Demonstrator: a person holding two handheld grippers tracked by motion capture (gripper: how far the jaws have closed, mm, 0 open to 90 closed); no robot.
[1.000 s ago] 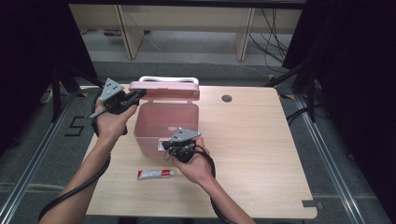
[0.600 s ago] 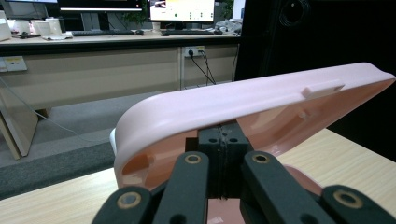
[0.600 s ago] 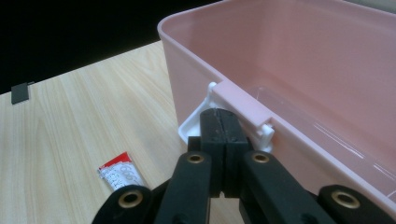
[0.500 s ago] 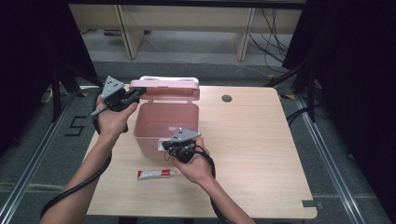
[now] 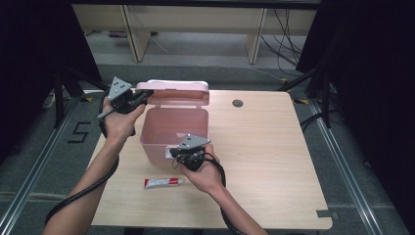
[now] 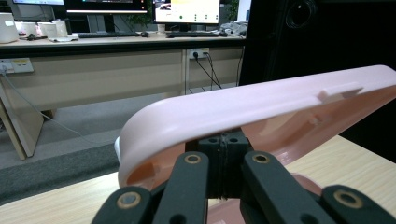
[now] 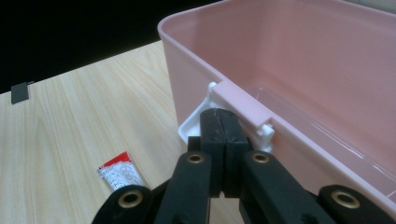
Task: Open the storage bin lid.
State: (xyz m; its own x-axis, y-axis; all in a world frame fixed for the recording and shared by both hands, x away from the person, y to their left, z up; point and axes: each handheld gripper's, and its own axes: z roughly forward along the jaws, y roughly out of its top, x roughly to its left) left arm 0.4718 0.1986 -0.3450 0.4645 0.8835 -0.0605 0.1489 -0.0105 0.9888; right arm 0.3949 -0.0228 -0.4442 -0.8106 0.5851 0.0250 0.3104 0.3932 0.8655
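Even overhead light falls on your pale wooden table [image 5: 264, 147], with darkness framing both sides of the high view. Your left gripper view is soft, the glossy pink plastic lid [image 6: 261, 109] blurred up close and bright monitor screens [image 6: 187, 9] washed out behind.

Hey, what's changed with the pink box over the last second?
The left tongs, shut, pushed the lid up from nearly level to standing more upright, their tips under its edge. The right tongs, shut, stayed at the white latch on the box. The tube lay unmoved.
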